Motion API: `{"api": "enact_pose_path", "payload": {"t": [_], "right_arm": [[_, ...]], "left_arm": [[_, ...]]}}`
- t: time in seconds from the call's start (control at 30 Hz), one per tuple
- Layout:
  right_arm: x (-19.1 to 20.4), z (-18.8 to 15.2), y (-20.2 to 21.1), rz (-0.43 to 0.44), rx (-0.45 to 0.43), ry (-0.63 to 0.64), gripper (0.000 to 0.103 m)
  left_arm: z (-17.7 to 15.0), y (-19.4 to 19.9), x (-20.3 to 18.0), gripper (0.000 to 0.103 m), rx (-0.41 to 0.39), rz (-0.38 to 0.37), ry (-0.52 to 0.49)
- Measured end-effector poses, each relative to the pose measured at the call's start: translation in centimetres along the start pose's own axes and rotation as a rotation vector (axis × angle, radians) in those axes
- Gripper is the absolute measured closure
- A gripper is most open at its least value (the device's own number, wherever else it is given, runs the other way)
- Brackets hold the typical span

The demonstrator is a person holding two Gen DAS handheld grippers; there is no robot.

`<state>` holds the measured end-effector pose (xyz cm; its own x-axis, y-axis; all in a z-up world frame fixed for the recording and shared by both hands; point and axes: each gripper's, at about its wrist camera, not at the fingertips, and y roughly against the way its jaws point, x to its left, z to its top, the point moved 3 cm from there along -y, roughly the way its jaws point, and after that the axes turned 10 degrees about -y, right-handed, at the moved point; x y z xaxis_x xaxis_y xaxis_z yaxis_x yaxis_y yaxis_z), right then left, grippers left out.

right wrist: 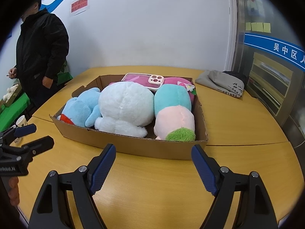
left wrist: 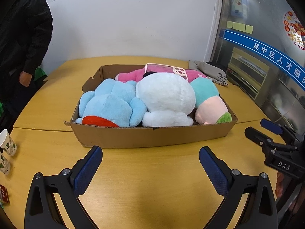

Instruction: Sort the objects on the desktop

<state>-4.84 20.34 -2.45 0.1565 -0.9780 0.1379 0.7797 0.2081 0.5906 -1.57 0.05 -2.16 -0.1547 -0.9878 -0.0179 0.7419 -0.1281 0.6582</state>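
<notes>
Left tool (left wrist: 150, 159) and right tool (right wrist: 153, 157) are held released, nothing gripped, over the counter (right wrist: 152, 181). Soft toys (left wrist: 165, 95) w/ phone (left wrist: 165, 70) on top are packed in the cardboard box (left wrist: 152, 136).

Pink plush (left wrist: 131, 75) mostly buried under the white plush (left wrist: 165, 97) and the phone (left wrist: 167, 70); shape unreadable. Blue plush (left wrist: 112, 105) face hidden, lower part behind the box (left wrist: 152, 137) front wall. Box floor not visible anywhere. Cups (left wrist: 7, 143) cut by the left edge in the left view, one nearly gone. Small red item (left wrist: 4, 193) at that edge is clipped, can't identify. Red wall notice (right wrist: 79, 4) text too blurred to read. Grey bag (right wrist: 219, 82) print too small. Bystander (right wrist: 42, 53) clipped at the vignette.
</notes>
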Motion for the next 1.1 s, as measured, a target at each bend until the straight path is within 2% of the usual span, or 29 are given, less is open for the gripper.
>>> {"api": "enact_pose_path", "payload": {"t": [0.07, 0.33, 0.5, 0.53, 0.6, 0.67, 0.7, 0.77, 0.8, 1.07, 1.1], "right_arm": [[-1.0, -0.6, -0.4, 0.025, 0.010, 0.021, 0.022], [-9.5, -5.9, -3.4, 0.194, 0.127, 0.120, 0.021], [-13.7, -9.5, -5.8, 0.183, 0.270, 0.212, 0.021], [-14.7, -10.0, -6.2, 0.176, 0.290, 0.217, 0.018], [-17.0, -9.7, -5.9, 0.174, 0.291, 0.172, 0.016], [-19.2, -9.0, -5.4, 0.188, 0.289, 0.110, 0.014], [-20.1, -8.9, -5.3, 0.175, 0.293, 0.103, 0.011], [-21.3, -9.0, -5.1, 0.109, 0.308, 0.129, 0.000], [-21.5, -9.0, -5.1, 0.097, 0.311, 0.140, 0.000], [-20.2, -9.1, -5.4, 0.183, 0.322, 0.234, 0.000], [-20.3, -9.1, -5.3, 0.202, 0.325, 0.252, 0.000]], "left_arm": [[-1.0, -0.2, 0.9, 0.000, -0.002, -0.046, -0.030], [-7.0, -3.5, 8.0, 0.000, 0.123, 0.045, -0.104], [-10.6, -5.4, 12.5, 0.000, 0.201, 0.102, -0.150], [-11.4, -5.8, 13.3, 0.000, 0.217, 0.113, -0.159], [-12.4, -6.6, 14.3, 0.000, 0.243, 0.111, -0.159], [-12.7, -6.7, 15.3, 0.000, 0.234, 0.062, -0.128], [-12.8, -6.8, 16.0, 0.000, 0.231, 0.039, -0.110], [-12.9, -6.9, 16.6, 0.000, 0.221, 0.030, -0.112], [-12.9, -7.0, 16.9, 0.000, 0.219, 0.027, -0.117], [-13.8, -6.1, 18.0, 0.000, 0.215, -0.016, -0.158], [-12.8, -6.6, 18.0, 0.000, 0.219, -0.012, -0.159]]}}
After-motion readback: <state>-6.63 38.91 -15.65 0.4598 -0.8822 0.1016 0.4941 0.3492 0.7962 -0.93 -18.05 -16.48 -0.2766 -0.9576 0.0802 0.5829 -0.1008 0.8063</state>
